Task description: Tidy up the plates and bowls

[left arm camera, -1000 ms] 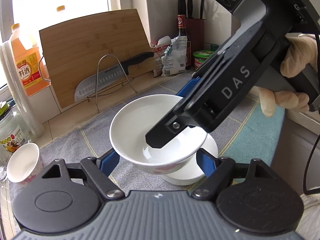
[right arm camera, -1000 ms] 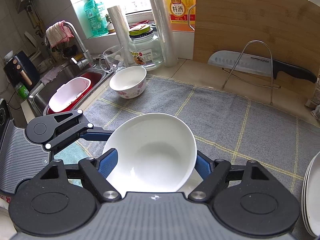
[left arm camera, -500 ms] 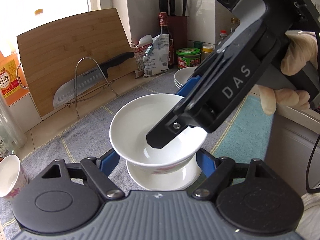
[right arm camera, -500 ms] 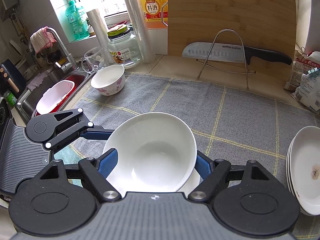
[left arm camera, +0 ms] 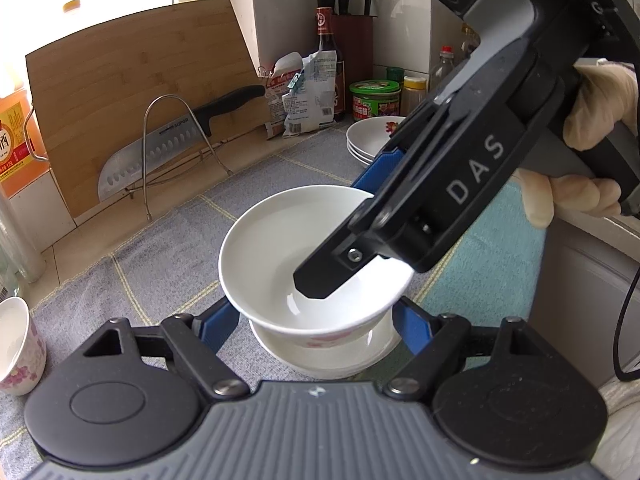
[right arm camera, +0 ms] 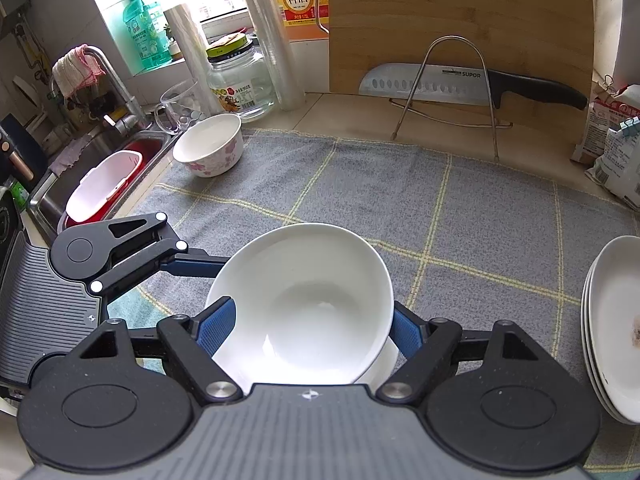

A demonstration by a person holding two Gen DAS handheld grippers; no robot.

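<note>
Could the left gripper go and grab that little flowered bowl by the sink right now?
Probably not at once: the left gripper has its fingers either side of a white bowl, which the right gripper clamps too. The flowered bowl itself stands unobstructed on the grey mat.

Three bowls: two nested [right arm camera: 304, 312], one flowered [right arm camera: 209, 148] far left. Three stacked plates [right arm camera: 616, 328] right. One knife [right arm camera: 460, 84], one cutting board [right arm camera: 460, 16].

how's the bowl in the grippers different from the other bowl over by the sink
The held bowl is wide and shallow, sitting atop another dish; the sink-side bowl is deeper and narrower, standing alone on the cloth. The held bowl sits between gripper fingers; the sink-side bowl is untouched. Both are white with pink flowers.
</note>
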